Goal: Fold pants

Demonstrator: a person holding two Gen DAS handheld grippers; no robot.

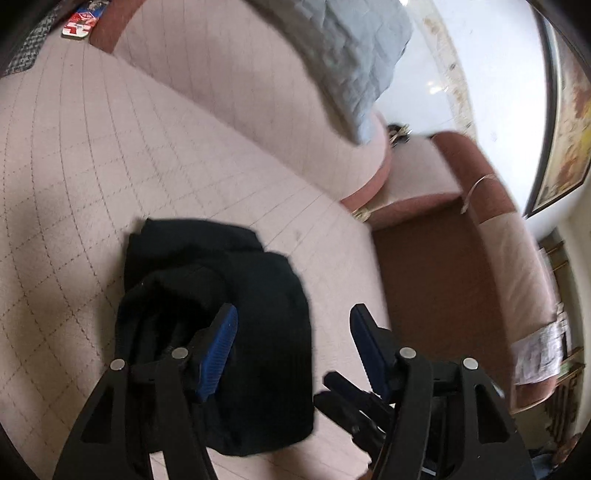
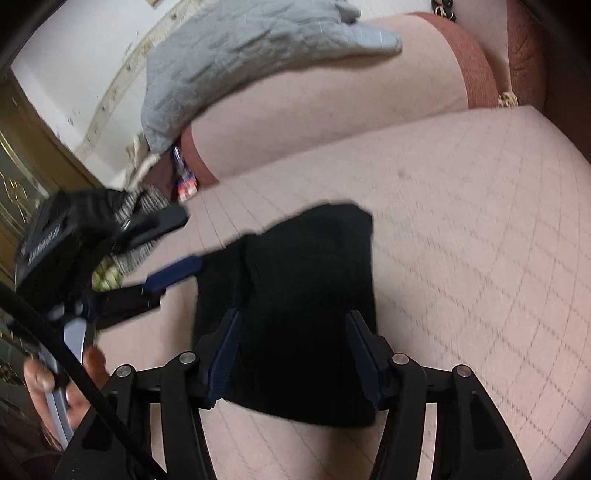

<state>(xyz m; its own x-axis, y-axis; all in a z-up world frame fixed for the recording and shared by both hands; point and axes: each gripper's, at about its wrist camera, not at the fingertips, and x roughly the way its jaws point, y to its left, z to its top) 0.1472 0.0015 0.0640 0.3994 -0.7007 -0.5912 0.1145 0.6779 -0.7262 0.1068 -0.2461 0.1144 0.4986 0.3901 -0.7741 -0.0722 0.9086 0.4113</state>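
The black pants (image 1: 236, 317) lie folded into a compact bundle on the pink quilted sofa seat (image 1: 110, 184). My left gripper (image 1: 293, 314) is open and empty, hovering above the bundle's right edge. In the right wrist view the pants (image 2: 295, 288) sit straight ahead. My right gripper (image 2: 291, 317) is open above them, empty. The left gripper (image 2: 177, 240) also shows there, to the left of the pants, open, with a hand on its handle. The right gripper's fingers (image 1: 343, 402) show low in the left wrist view.
A grey quilted blanket (image 1: 354, 55) (image 2: 236, 59) hangs over the sofa backrest. A red and blue packet (image 1: 79, 26) (image 2: 184, 184) lies at the seat's far end. A second pink and red sofa section (image 1: 517, 258) stands to the right, brown floor between.
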